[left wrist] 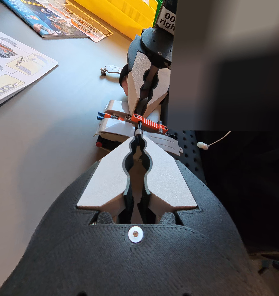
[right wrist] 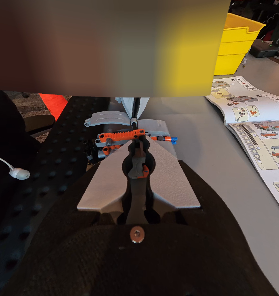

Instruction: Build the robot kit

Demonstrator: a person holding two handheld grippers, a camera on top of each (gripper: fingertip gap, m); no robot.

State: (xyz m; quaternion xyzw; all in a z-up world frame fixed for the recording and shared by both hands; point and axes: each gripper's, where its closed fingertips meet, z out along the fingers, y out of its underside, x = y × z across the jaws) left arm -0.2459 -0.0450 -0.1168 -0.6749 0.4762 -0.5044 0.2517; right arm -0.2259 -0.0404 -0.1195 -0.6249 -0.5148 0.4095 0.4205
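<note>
A small brick model with an orange toothed beam (left wrist: 149, 123) (right wrist: 122, 135), grey curved panels (left wrist: 164, 142) (right wrist: 106, 121) and blue pins (left wrist: 100, 116) (right wrist: 174, 140) sits at the grey table's edge. My left gripper (left wrist: 138, 137) is shut on a black axle with a grey bush (left wrist: 139, 132) that stands in the beam. It also shows from the front in the right wrist view (right wrist: 134, 117). My right gripper (right wrist: 139, 140) is shut on the model from the opposite side, with a dark grey and orange part (right wrist: 138, 168) between its fingers. It also shows in the left wrist view (left wrist: 139, 112).
An open instruction booklet (left wrist: 15, 68) (right wrist: 255, 128) lies on the table (left wrist: 55, 128). A yellow bin (left wrist: 119, 12) (right wrist: 235, 48) and another booklet (left wrist: 47, 20) stand farther back. A loose grey curved panel (left wrist: 111, 72) lies behind the model. A black perforated surface (right wrist: 55, 152) and a white earbud (left wrist: 202, 145) (right wrist: 19, 173) are beside the table edge. Left and right tips are no more than a few centimetres apart.
</note>
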